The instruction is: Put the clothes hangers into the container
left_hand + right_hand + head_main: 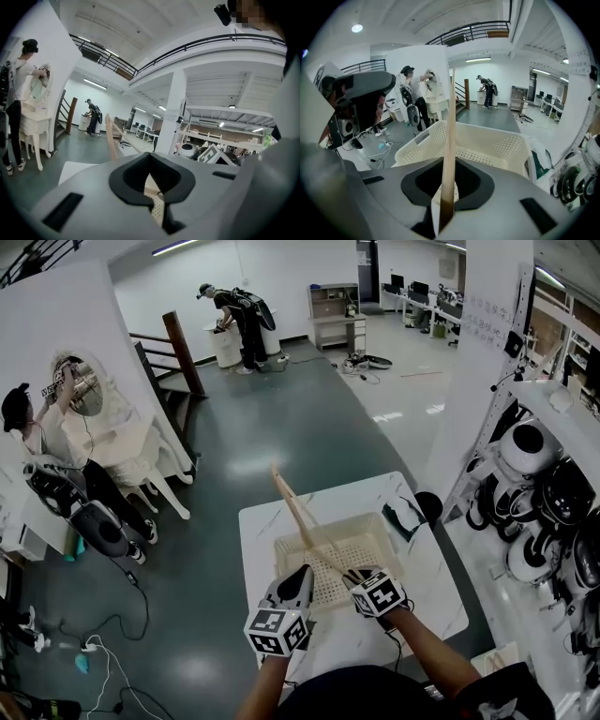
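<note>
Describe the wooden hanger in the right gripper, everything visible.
The wooden hanger: pale bare wood, thin flat bars, two diverging in the head view. It slants up and away from the person over the cream perforated basket on the white table. The right gripper is shut on one bar, which runs up between its jaws. No hook can be made out.

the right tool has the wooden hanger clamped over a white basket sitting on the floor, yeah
Not quite: the white basket sits on the white table, not the floor, as the head view shows. The right tool does have the wooden hanger clamped over it.
</note>
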The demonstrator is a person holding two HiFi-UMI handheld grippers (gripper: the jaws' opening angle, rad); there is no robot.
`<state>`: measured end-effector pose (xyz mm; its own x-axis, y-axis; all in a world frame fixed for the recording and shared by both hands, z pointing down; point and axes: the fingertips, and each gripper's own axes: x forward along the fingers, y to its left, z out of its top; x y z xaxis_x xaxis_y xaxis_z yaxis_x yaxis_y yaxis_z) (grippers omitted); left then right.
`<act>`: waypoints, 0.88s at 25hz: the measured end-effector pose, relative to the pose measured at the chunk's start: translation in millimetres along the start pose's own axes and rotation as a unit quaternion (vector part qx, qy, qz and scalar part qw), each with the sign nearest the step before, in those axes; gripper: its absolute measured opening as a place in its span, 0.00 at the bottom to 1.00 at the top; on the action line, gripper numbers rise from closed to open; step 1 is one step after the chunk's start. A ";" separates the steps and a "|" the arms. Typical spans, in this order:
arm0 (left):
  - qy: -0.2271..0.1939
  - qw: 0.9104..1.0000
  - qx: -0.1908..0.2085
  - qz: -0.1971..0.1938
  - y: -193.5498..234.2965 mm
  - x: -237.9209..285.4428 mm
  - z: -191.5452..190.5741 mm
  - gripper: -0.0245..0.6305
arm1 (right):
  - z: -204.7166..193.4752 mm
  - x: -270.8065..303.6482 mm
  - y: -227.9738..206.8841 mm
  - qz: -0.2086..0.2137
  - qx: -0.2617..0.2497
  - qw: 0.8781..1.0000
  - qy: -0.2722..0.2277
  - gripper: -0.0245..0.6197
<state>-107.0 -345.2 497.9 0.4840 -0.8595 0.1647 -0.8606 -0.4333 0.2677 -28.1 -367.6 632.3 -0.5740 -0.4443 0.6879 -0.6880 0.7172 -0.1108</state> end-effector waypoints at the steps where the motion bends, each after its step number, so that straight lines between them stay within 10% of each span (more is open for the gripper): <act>1: 0.000 1.000 -0.001 0.000 -0.1 -0.3 -0.2 0.04 | -3.4 2.2 0.6 0.001 -0.001 1.000 0.006 0.14; 22: 0.007 1.000 -0.004 0.000 -7.3 2.5 -6.7 0.04 | -38.0 20.9 4.9 0.020 -0.008 0.998 0.067 0.14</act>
<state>-98.4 -342.3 502.7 0.4870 -0.8551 0.1779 -0.8590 -0.4321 0.2748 -26.5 -352.9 673.4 -0.5357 -0.3403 0.7728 -0.6581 0.7417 -0.1296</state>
